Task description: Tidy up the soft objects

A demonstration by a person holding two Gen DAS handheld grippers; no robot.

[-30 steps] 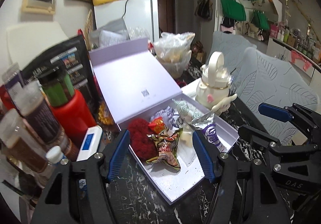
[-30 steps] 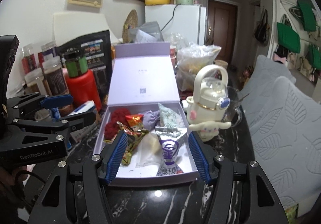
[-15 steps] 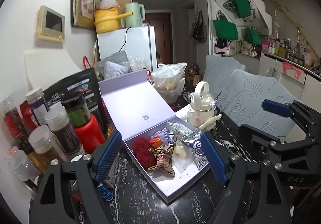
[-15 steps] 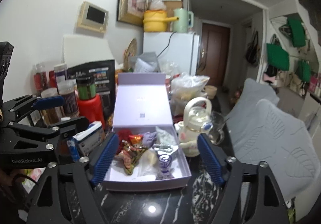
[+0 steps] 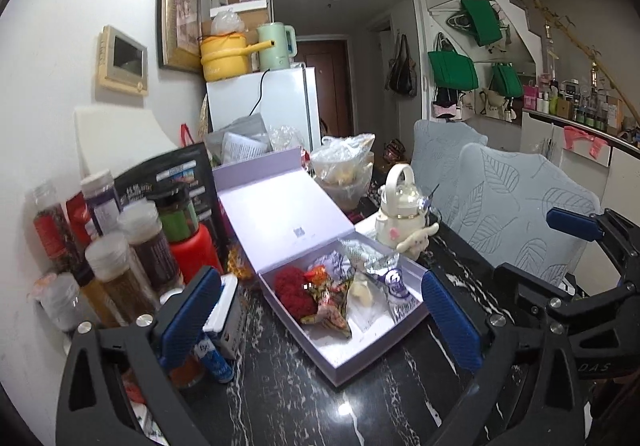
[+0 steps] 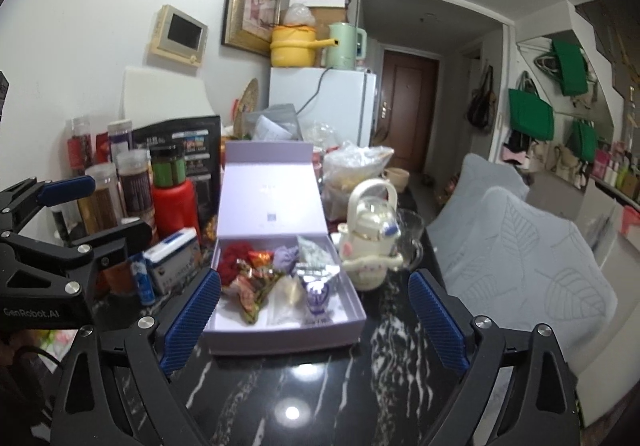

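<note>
An open lavender box (image 5: pixel 360 360) (image 6: pixel 280 338) lies on the black marble table, its lid tipped back. Inside are a red knitted piece (image 5: pixel 290 288) (image 6: pixel 232 262), a crinkled snack packet (image 5: pixel 326 306) (image 6: pixel 256 294), a lilac soft bundle (image 6: pixel 286 258) and a purple-and-white packet (image 5: pixel 394 286) (image 6: pixel 316 294). My left gripper (image 5: pixel 320 276) hangs back from the box, its jaws opening with nothing between them. My right gripper (image 6: pixel 314 278) does the same beside it. Each shows in the other's view: the right gripper (image 5: pixel 540 246), the left gripper (image 6: pixel 108 206).
Jars and bottles (image 5: pixel 132 246) crowd the left side, with a small white-and-blue carton (image 6: pixel 172 258) near the box. A cream kettle-shaped bottle with a plush figure (image 6: pixel 372 242) and a glass cup (image 6: pixel 412 234) stand to the box's right. Grey leaf-pattern chairs (image 5: pixel 520 206) line the table's right.
Both grippers have drawn back and risen from the box, which now looks smaller and farther. Both pairs of jaws have spread much wider.
</note>
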